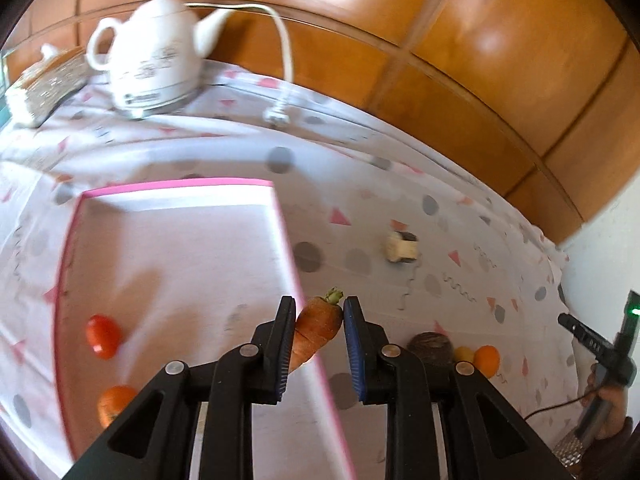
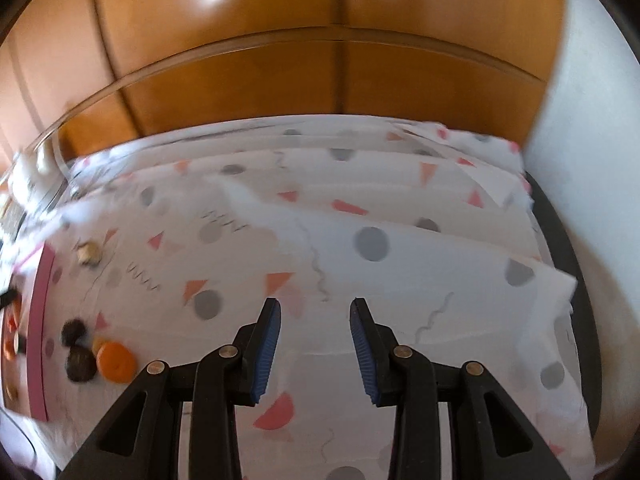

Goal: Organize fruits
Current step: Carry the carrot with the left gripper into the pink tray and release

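My left gripper (image 1: 319,308) is shut on an orange carrot (image 1: 316,328) with a green stub, held just over the right rim of the pink-edged tray (image 1: 176,186). In the tray lie a red tomato (image 1: 103,336) and an orange fruit (image 1: 114,402). To the right of the tray, an orange (image 1: 486,360), a small yellow fruit (image 1: 463,354) and a dark round fruit (image 1: 430,346) rest on the cloth. My right gripper (image 2: 315,312) hangs open over the patterned tablecloth with nothing between its fingers. The orange (image 2: 116,362) and dark fruits (image 2: 80,364) lie to its left.
A white electric kettle (image 1: 156,52) stands at the back left, with its cord and plug (image 1: 276,114) on the cloth. A small beige and dark piece (image 1: 402,245) lies beyond the tray. A wooden wall backs the table. The cloth ends at the dark table edge (image 2: 560,240) on the right.
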The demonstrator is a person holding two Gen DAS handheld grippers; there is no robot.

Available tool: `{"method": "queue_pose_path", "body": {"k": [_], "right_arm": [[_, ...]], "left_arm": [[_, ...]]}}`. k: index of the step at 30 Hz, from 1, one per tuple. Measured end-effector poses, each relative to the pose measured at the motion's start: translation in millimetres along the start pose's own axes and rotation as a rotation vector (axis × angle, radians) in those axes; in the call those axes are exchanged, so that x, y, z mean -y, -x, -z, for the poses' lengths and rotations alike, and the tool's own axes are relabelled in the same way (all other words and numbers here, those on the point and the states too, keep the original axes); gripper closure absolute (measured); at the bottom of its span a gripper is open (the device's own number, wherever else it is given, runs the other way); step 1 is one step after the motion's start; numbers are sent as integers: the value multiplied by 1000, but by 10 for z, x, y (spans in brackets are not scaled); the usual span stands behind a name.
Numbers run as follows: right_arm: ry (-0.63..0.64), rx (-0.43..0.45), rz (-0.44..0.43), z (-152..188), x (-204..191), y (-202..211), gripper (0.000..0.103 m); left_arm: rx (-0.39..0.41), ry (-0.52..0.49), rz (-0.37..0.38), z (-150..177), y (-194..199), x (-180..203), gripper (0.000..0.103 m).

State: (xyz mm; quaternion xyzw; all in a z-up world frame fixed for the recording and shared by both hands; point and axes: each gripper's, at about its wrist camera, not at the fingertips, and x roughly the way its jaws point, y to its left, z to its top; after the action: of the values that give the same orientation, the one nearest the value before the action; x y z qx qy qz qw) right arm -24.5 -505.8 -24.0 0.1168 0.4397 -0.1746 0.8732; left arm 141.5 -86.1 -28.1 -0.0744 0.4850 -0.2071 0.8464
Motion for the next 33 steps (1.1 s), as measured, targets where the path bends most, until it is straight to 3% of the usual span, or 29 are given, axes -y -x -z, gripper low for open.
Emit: {"method": "queue_pose_path", "body": {"k": [12, 17, 26, 33], "right_arm": [[336, -21, -82, 240, -737, -37, 67], [370, -31, -99, 290, -811, -55, 67], [408, -45, -118, 353, -924, -59, 67], [439, -56, -165, 408, -1025, -35, 67]], "left_arm": [[15, 148, -89, 59, 109, -753, 78], [22, 209, -138, 134, 154, -1013, 78], [63, 226, -180, 263, 367, -1063, 72], [146, 158, -288, 487, 674, -887, 32]]}}
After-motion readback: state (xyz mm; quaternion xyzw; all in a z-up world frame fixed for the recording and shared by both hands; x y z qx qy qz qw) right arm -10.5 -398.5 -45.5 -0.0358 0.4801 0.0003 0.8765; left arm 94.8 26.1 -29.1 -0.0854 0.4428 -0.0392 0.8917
